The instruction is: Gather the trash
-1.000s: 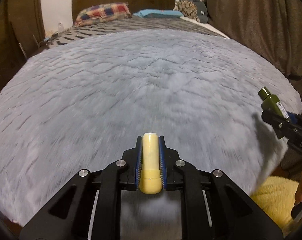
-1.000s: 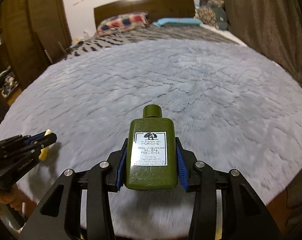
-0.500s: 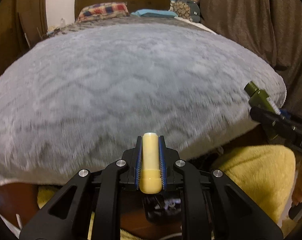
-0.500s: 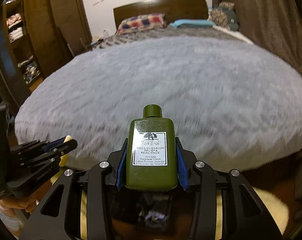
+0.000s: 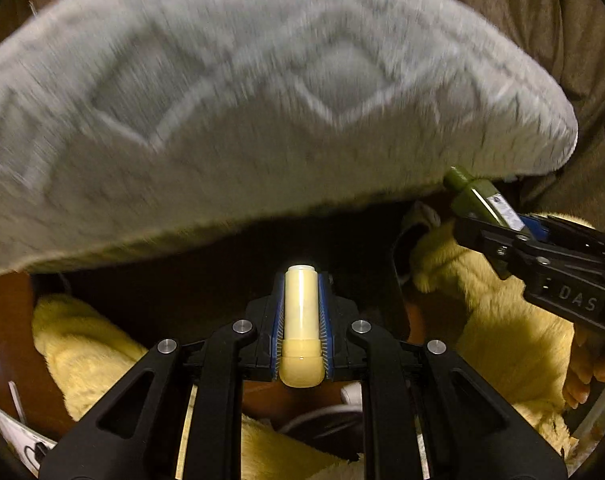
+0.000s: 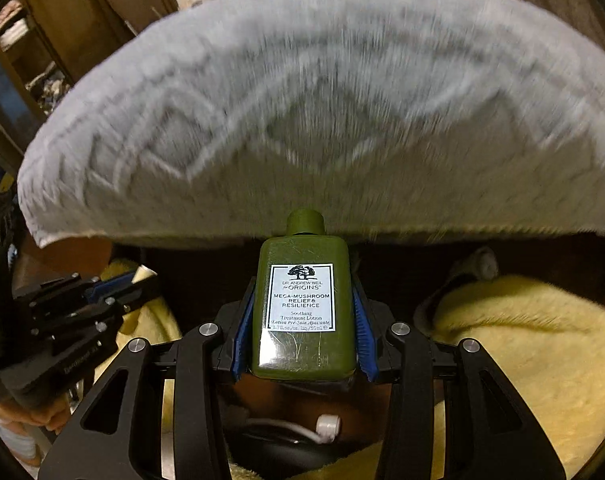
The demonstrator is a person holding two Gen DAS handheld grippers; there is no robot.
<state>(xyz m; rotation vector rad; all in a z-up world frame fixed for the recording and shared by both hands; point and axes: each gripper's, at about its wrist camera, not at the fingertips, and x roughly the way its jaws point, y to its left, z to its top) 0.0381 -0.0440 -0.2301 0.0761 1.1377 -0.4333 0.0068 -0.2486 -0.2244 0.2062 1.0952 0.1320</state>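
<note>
Both bottles (image 5: 301, 320) (image 6: 303, 306) between closed jaws

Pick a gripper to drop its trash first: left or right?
No clear winner. Left gripper is shut on the yellow tube, right gripper on the green bottle; both hang past the grey blanket, no bin visible.

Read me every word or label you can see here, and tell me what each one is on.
"DR. ANDREW WEIL for ORIGINS": label of the green bottle in the right gripper.
"MEGA-MUSHROOM RELIEF & RESILIENCE": same label.
"Soothing Treatment Lotion": same label.
French line and size line beneath: too small to read surely.
"DAS": right gripper's body, left wrist view.
Cream tube in the left gripper: no text.
</note>
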